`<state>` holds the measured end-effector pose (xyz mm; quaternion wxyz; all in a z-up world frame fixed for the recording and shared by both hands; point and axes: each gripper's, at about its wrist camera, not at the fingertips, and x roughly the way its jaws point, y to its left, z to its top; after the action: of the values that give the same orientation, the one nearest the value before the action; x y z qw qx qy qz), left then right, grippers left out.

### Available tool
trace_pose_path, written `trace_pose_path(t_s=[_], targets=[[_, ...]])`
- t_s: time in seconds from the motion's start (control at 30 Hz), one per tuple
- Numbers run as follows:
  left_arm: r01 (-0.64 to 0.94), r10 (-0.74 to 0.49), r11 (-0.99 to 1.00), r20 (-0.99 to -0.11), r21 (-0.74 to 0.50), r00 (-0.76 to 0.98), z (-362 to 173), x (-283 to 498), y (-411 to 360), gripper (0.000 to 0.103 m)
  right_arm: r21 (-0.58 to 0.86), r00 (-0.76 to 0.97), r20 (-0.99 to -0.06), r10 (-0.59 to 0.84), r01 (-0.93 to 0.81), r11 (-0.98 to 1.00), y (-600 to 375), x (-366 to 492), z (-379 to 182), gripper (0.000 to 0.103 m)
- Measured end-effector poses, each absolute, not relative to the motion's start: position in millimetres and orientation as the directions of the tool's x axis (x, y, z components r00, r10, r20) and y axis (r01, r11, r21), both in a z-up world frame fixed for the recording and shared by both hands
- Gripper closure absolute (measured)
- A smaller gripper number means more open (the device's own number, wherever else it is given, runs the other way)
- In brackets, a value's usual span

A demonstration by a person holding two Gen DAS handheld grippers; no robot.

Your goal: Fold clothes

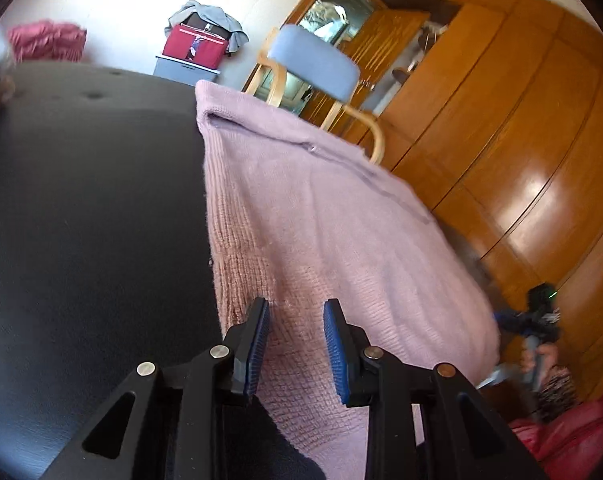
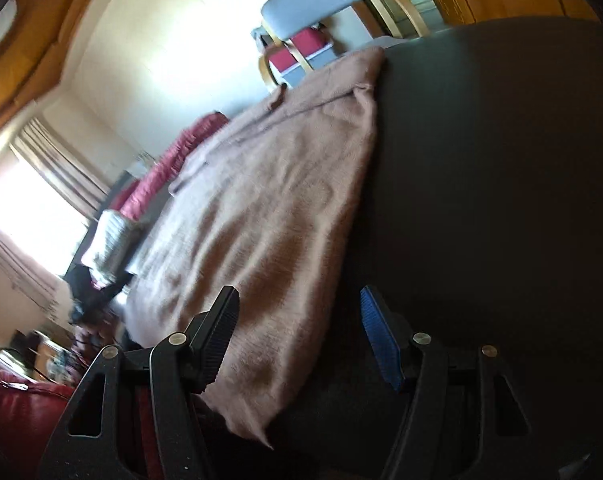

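A pink knitted sweater (image 1: 321,216) lies spread flat on the dark table (image 1: 89,208), one long edge running down the tabletop's middle. The left gripper (image 1: 296,344) hovers over the sweater's ribbed hem, jaws parted and empty. The right gripper (image 2: 299,340) stands wide apart over the sweater's near corner, gripping nothing. A grey-seated chair (image 1: 313,60) stands beyond the table.

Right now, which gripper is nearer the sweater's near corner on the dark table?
Right. The right gripper straddles the pink sweater's near corner, open. The left gripper is open over the opposite hem edge.
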<state>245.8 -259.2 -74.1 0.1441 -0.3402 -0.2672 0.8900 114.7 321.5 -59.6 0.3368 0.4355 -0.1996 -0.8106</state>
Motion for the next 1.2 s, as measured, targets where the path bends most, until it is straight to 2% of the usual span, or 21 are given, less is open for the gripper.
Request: trace_pose_path(t_s=[0.13,0.33,0.47,0.57,0.7,0.8,0.9,1.2], targets=[[-0.085,0.508,-0.747,-0.484,-0.659,-0.713,-80,243,-267,0.075,0.64,-0.36,-0.544,-0.758,0.407,-0.652,299,104,-63,0.037],[-0.117,0.565,-0.74,-0.519,-0.662,-0.641,-78,239,-268,0.075,0.612,-0.336,-0.537,-0.773,0.476,-0.632,268,105,-65,0.036],[-0.102,0.623,-0.68,-0.499,-0.726,-0.603,-81,241,-276,0.075,0.638,-0.295,-0.523,-0.799,0.486,-0.597,260,103,-67,0.038],[-0.101,0.625,-0.689,-0.518,-0.718,-0.584,-80,245,-277,0.076,0.653,-0.242,-0.508,-0.827,0.518,-0.552,259,104,-69,0.038],[-0.016,0.547,-0.701,-0.523,-0.713,-0.654,-77,263,-303,0.075,0.673,-0.221,-0.498,-0.838,0.511,-0.535,258,101,-71,0.038],[0.035,0.564,-0.611,-0.466,-0.791,-0.682,-88,268,-323,0.075,0.681,-0.214,-0.494,-0.843,0.508,-0.528,257,99,-72,0.038],[0.006,0.602,-0.589,-0.444,-0.808,-0.664,-88,261,-320,0.073,0.693,-0.207,-0.487,-0.848,0.5,-0.52,255,97,-72,0.038],[-0.094,0.682,-0.622,-0.479,-0.777,-0.553,-86,230,-280,0.073,0.701,-0.172,-0.491,-0.854,0.503,-0.505,248,96,-70,0.038]])
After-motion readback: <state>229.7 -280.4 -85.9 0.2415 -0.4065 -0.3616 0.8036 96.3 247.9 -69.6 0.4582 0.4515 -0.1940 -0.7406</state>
